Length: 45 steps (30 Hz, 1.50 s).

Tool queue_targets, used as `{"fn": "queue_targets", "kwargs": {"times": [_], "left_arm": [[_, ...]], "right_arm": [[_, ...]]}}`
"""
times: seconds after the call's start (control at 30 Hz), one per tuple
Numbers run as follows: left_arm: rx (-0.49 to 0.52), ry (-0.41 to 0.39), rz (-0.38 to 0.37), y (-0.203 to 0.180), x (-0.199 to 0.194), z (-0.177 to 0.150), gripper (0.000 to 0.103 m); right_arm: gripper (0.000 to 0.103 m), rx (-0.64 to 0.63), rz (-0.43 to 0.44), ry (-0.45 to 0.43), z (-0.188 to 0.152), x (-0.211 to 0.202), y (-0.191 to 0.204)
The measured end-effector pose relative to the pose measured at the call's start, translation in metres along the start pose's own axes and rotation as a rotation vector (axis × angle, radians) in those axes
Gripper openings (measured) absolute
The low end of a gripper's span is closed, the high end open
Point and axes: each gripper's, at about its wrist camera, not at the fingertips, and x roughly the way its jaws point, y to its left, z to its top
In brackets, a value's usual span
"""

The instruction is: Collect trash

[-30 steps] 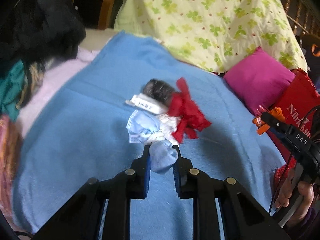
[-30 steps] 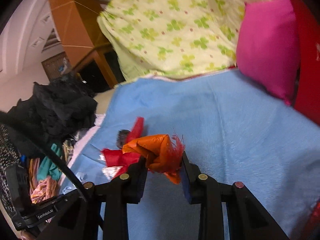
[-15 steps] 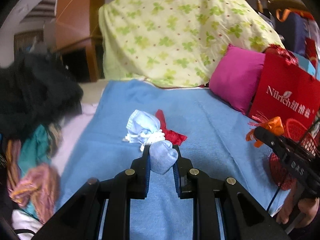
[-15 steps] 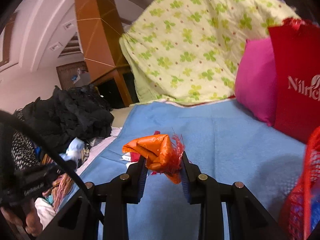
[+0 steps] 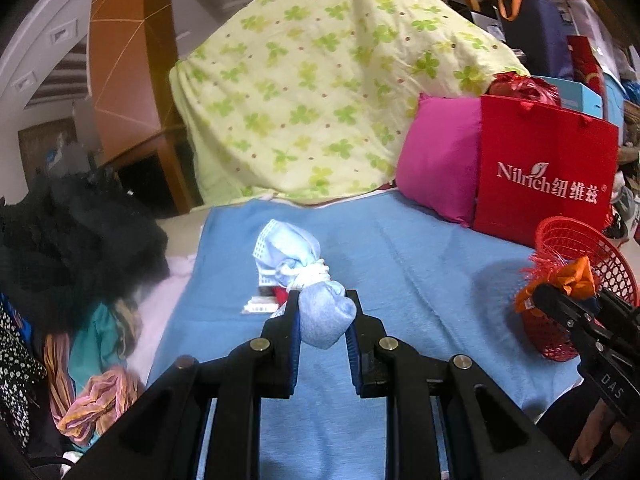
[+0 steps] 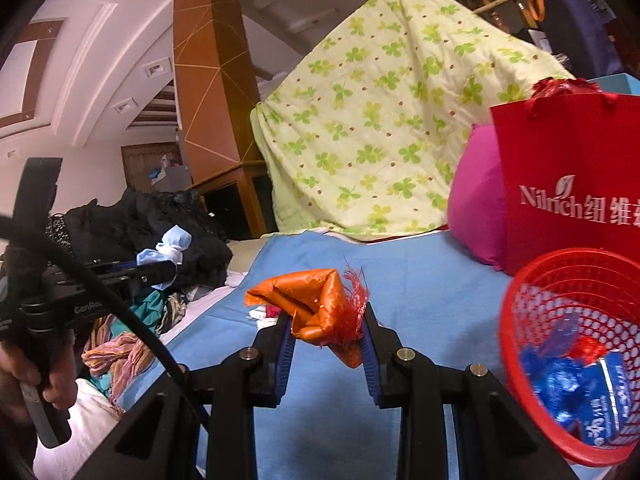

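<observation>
Your left gripper [image 5: 323, 322] is clamped on a knotted pale-blue cloth bundle [image 5: 298, 276]. Your right gripper [image 6: 326, 330] pinches an orange wrapper [image 6: 310, 300]. At its four o'clock sits the red mesh basket [image 6: 524, 376]; at two o'clock, a red bag [image 6: 568, 176] reads "Nilrich".

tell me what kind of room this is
Most likely a lived-in bedroom or a bed used as a catch-all. A blue blanket covers the flat surface, a clover-print quilt and pink pillow are heaped at its far end, and loose clothes pile along one side.
</observation>
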Motion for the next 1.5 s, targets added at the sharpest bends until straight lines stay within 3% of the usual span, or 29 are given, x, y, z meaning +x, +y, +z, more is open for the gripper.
{"fn": "queue_targets", "kwargs": {"times": [0.4, 1.5], "left_arm": [[0.069, -0.013, -0.01, -0.037, -0.002, 0.006, 0.022], [0.151, 0.014, -0.068, -0.088, 0.0, 0.01, 0.022]], "right_arm": [[0.032, 0.027, -0.03, -0.045, 0.004, -0.018, -0.023], [0.032, 0.124, -0.092, -0.131, 0.009, -0.048, -0.065]]}}
